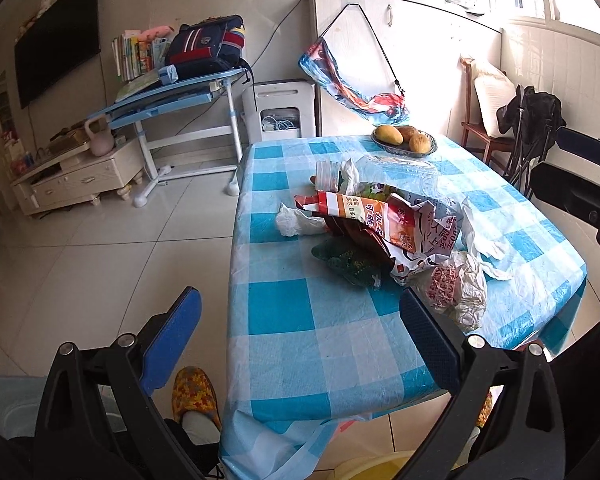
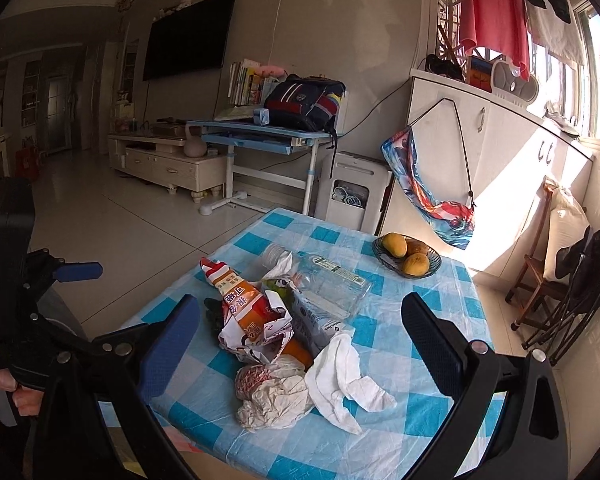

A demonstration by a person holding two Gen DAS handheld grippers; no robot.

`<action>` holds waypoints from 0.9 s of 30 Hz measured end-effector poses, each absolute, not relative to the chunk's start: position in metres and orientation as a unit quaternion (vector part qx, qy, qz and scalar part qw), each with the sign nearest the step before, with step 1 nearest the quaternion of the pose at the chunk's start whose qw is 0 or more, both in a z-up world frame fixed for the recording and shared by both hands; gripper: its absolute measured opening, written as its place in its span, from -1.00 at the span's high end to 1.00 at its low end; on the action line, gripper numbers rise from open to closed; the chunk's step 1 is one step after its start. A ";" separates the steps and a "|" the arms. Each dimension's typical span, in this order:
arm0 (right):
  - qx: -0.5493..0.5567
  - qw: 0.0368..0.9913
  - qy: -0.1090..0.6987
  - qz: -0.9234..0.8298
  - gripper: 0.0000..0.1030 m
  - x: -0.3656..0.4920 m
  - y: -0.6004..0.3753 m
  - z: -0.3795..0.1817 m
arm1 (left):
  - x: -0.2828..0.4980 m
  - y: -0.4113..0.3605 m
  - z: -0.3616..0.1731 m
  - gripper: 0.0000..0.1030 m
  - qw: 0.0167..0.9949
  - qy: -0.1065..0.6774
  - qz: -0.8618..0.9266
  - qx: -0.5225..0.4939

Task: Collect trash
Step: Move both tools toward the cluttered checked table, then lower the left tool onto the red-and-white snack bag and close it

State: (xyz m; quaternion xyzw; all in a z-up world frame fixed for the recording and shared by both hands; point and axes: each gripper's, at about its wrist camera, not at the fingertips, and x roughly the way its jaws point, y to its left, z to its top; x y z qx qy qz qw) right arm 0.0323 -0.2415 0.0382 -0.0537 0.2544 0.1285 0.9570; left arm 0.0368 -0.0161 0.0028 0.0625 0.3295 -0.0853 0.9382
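Trash heaped mid-table as I hold both grippers wide above it.

My left gripper (image 1: 300, 344) and right gripper (image 2: 300, 344) gape empty over the near edge; wrappers (image 2: 256, 320), a bottle (image 2: 332, 284) and tissue (image 2: 348, 380) lie together on the table (image 2: 420, 448), a fruit bowl (image 2: 406, 258) beyond.

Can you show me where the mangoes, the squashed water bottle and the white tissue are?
mangoes (image 2: 395, 245): right wrist view, middle of the yellowest one in the bowl.
squashed water bottle (image 2: 332, 286): right wrist view, its clear flattened body.
white tissue (image 2: 342, 376): right wrist view, its crumpled middle.
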 end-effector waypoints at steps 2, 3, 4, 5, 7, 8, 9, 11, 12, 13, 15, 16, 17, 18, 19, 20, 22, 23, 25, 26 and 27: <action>-0.038 0.954 0.270 0.126 -0.88 0.039 -0.248 0.031 | 0.042 -0.017 0.000 -0.87 0.937 0.333 -0.087 0.060; -0.031 0.952 0.276 0.125 -0.88 0.042 -0.251 0.029 | 0.045 -0.018 -0.001 -0.87 0.936 0.335 -0.087 0.058; -0.025 0.952 0.279 0.125 -0.88 0.044 -0.253 0.027 | 0.047 -0.018 -0.003 -0.87 0.936 0.338 -0.088 0.055; -0.018 0.951 0.283 0.125 -0.88 0.046 -0.256 0.026 | 0.050 -0.020 -0.005 -0.87 0.935 0.340 -0.089 0.053; -0.008 0.949 0.290 0.124 -0.88 0.049 -0.259 0.023 | 0.053 -0.022 -0.007 -0.87 0.934 0.341 -0.089 0.051; -0.006 0.948 0.294 0.124 -0.88 0.050 -0.259 0.021 | 0.054 -0.023 -0.008 -0.87 0.934 0.342 -0.089 0.052; -0.004 0.947 0.297 0.125 -0.88 0.051 -0.258 0.020 | 0.056 -0.024 -0.009 -0.87 0.934 0.342 -0.090 0.052; -0.005 0.944 0.304 0.129 -0.88 0.051 -0.255 0.017 | 0.059 -0.027 -0.009 -0.87 0.933 0.344 -0.092 0.051; -0.008 0.942 0.307 0.133 -0.88 0.051 -0.252 0.016 | 0.061 -0.028 -0.009 -0.87 0.932 0.346 -0.093 0.049; -0.012 0.941 0.309 0.136 -0.88 0.050 -0.250 0.015 | 0.064 -0.029 -0.008 -0.87 0.932 0.347 -0.094 0.047; -0.020 0.940 0.310 0.139 -0.88 0.049 -0.246 0.015 | 0.068 -0.030 -0.008 -0.87 0.932 0.347 -0.092 0.046; -0.022 0.940 0.309 0.140 -0.88 0.048 -0.245 0.015 | 0.069 -0.030 -0.007 -0.87 0.932 0.347 -0.091 0.046; -0.023 0.941 0.308 0.140 -0.88 0.048 -0.244 0.015 | 0.071 -0.030 -0.006 -0.87 0.933 0.346 -0.090 0.046; -0.024 0.941 0.307 0.140 -0.88 0.047 -0.243 0.016 | 0.073 -0.030 -0.006 -0.87 0.934 0.344 -0.088 0.044; -0.025 0.941 0.306 0.140 -0.88 0.046 -0.242 0.016 | 0.073 -0.030 -0.005 -0.87 0.934 0.343 -0.088 0.043; -0.026 0.942 0.305 0.140 -0.88 0.046 -0.242 0.016 | 0.074 -0.030 -0.004 -0.87 0.935 0.342 -0.087 0.041; -0.024 0.942 0.305 0.139 -0.88 0.047 -0.243 0.017 | 0.075 -0.029 -0.003 -0.87 0.936 0.339 -0.084 0.039; -0.023 0.942 0.304 0.138 -0.88 0.047 -0.243 0.017 | 0.076 -0.029 -0.002 -0.87 0.936 0.339 -0.083 0.038; -0.022 0.943 0.302 0.137 -0.88 0.047 -0.244 0.018 | 0.078 -0.029 -0.001 -0.87 0.937 0.338 -0.082 0.037; -0.020 0.944 0.301 0.136 -0.88 0.047 -0.243 0.019 | 0.079 -0.030 -0.001 -0.87 0.937 0.338 -0.082 0.036; -0.019 0.944 0.300 0.136 -0.88 0.047 -0.244 0.020 | 0.080 -0.030 -0.001 -0.87 0.937 0.337 -0.082 0.036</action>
